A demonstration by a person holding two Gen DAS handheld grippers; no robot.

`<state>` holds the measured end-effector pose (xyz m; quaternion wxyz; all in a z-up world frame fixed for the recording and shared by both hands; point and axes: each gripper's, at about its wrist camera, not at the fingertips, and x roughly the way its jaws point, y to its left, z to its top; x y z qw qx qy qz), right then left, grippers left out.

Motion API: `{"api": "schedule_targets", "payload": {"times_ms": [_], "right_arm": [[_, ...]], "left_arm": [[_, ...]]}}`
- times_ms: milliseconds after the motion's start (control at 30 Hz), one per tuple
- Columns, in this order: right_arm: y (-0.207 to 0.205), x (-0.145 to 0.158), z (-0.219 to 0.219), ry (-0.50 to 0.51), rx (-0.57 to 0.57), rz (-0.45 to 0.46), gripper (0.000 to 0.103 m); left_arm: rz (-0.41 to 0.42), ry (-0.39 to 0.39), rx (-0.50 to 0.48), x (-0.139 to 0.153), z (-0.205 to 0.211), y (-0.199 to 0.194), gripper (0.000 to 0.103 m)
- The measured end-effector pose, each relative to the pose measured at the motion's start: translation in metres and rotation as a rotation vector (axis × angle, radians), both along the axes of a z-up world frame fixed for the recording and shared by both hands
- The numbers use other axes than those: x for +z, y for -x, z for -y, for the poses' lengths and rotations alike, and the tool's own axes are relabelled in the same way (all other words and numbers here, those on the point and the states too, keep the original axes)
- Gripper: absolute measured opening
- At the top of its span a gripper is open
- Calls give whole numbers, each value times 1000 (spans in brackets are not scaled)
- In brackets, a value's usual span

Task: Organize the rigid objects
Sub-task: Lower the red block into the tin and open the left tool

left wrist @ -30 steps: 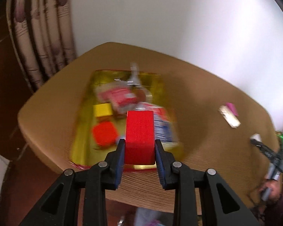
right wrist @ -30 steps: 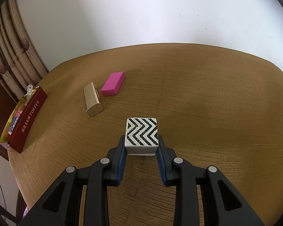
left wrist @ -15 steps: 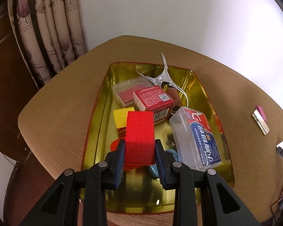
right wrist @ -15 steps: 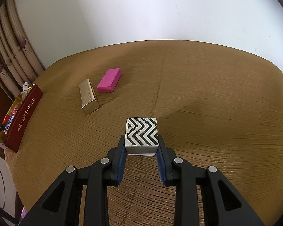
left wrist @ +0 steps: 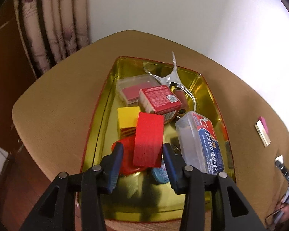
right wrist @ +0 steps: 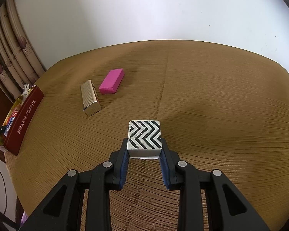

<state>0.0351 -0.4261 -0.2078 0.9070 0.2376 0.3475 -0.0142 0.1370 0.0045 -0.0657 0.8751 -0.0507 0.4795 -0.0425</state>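
Note:
Over the gold tin tray [left wrist: 104, 119], my left gripper [left wrist: 142, 147] has its jaws opening. A red block [left wrist: 149, 140] stands tilted between them, with a gap beside the left pad, above a red disc and a blue item. The tray also holds a yellow block [left wrist: 128, 118], a red box [left wrist: 160, 100], a clear case with a blue label [left wrist: 200, 140] and metal tongs [left wrist: 173, 77]. My right gripper [right wrist: 144, 144] is shut on a black-and-white zigzag block [right wrist: 144, 134], just above the brown table [right wrist: 221, 96].
A pink block [right wrist: 112, 83] and a ribbed gold case [right wrist: 90, 98] lie on the table between the tin [right wrist: 25, 119] and my right gripper. Curtains hang behind the table's far left corner. A white wall runs along the back.
My left gripper came forward and down over the tray, then its jaws spread. The red block, held straight before, now leans free between them. The right gripper kept its grip and barely moved.

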Motion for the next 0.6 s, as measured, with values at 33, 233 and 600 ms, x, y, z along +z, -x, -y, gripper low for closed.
{"api": "schedule_targets", "payload": {"times_ms": [33,233,600], "right_arm": [[0,0,0,0,1,0,28],[2,-1,-1,-1,2,-3,28],[-2,2,-2,12,14,-21,28]], "left_arm": [[6,11,15,3,-3,3,43],[73,68,69,20,-12,45,50],[142,54,80,34,-10,96,54]]}}
